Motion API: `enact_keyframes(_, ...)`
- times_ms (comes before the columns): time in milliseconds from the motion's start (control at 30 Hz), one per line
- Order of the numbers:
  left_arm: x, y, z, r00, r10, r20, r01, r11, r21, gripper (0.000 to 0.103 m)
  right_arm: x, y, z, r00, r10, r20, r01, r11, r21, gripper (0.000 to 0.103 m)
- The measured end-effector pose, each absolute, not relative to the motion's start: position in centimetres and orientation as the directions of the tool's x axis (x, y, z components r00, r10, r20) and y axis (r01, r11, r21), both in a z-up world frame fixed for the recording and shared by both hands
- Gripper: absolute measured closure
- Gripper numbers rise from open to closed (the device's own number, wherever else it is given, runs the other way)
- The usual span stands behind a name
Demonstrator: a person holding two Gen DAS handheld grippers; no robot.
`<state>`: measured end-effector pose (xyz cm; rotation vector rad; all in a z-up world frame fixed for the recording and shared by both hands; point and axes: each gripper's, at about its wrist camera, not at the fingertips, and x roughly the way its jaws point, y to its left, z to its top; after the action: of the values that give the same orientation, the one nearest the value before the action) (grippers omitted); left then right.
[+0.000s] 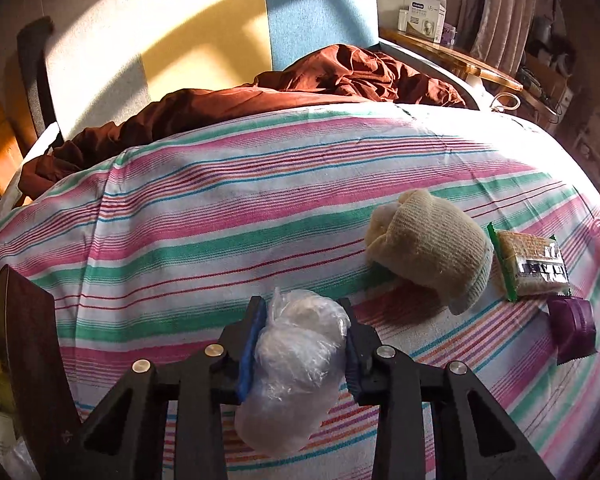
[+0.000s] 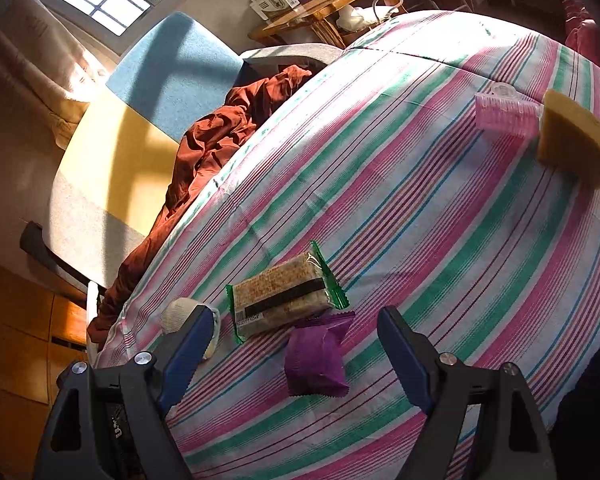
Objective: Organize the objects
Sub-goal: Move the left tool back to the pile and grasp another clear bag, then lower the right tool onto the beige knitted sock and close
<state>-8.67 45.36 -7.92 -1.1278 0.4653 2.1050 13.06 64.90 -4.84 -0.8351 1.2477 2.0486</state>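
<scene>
Objects for sorting lie scattered on a bed with a pink, green and white striped sheet (image 1: 228,216). Nearest, the left hand-held gripper (image 1: 302,344) is closed around a crumpled clear plastic bag of white material (image 1: 296,372), lifted just above the sheet. The right hand-held gripper (image 2: 296,344) hangs wide open and empty, its fingers either side of a small purple snack packet (image 2: 316,360). Just beyond lies a green-edged clear pack of crackers (image 2: 284,296), with a rolled beige knitted sock (image 1: 428,252) beside it. Farther off, a ribbed pink plastic cup (image 2: 504,114) and a yellow sponge wedge (image 2: 576,140) sit near the bed's far edge. Nothing looks grouped yet, so most sorting seems left. Open sheet spreads across the middle; rumpled rust-brown bedding (image 1: 300,88) borders the headboard side.
</scene>
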Motion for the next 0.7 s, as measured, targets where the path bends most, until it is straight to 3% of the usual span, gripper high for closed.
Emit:
enact_keyframes(367, 0.9, 38.4, -8.3, -0.388, 0.506, -0.770, -0.748, -0.661, -0.057, 0.068, 11.3, 63.5, -4.4, -0.628, 0.127, -0.768, -0.714, -0.488, 0.503, 0.018)
enact_keyframes(700, 1.2, 37.7, -8.9, -0.400, 0.539, -0.741, -0.748, -0.660, -0.076, 0.067, 8.4, 60.9, -5.1, -0.565, 0.065, -0.822, -0.666, -0.624, 0.408, 0.018)
